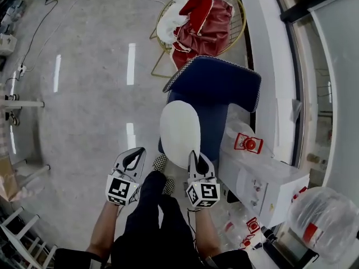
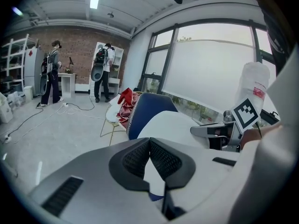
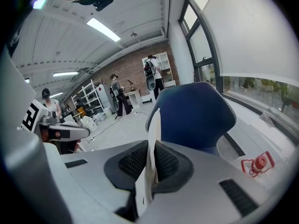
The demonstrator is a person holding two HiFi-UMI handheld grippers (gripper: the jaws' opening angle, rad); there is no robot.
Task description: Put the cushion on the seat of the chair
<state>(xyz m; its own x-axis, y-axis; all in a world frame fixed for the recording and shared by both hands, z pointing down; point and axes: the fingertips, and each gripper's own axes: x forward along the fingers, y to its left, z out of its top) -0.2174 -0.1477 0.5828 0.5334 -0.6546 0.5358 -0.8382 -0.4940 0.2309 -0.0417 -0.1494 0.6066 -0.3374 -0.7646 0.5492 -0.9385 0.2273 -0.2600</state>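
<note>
A blue chair (image 1: pixel 216 86) with a checked trim stands ahead of me; it also fills the right gripper view (image 3: pixel 196 113). A white oval cushion (image 1: pixel 179 130) hangs over the front of the chair's seat. My right gripper (image 1: pixel 196 157) is shut on the cushion's near edge, and the white fabric (image 3: pixel 152 139) stands pinched between its pads. My left gripper (image 1: pixel 134 154) is off to the cushion's left, apart from it, shut with nothing held. Seen from the left gripper (image 2: pixel 149 146), the cushion (image 2: pixel 173 125) lies beyond the closed jaws.
Behind the blue chair is a gold wire chair (image 1: pixel 238 21) piled with red and white clothes. A white cabinet (image 1: pixel 263 186) and a big clear bottle (image 1: pixel 325 217) stand at the right by the window sill. Cables cross the floor. Two people (image 2: pixel 50 73) stand far back.
</note>
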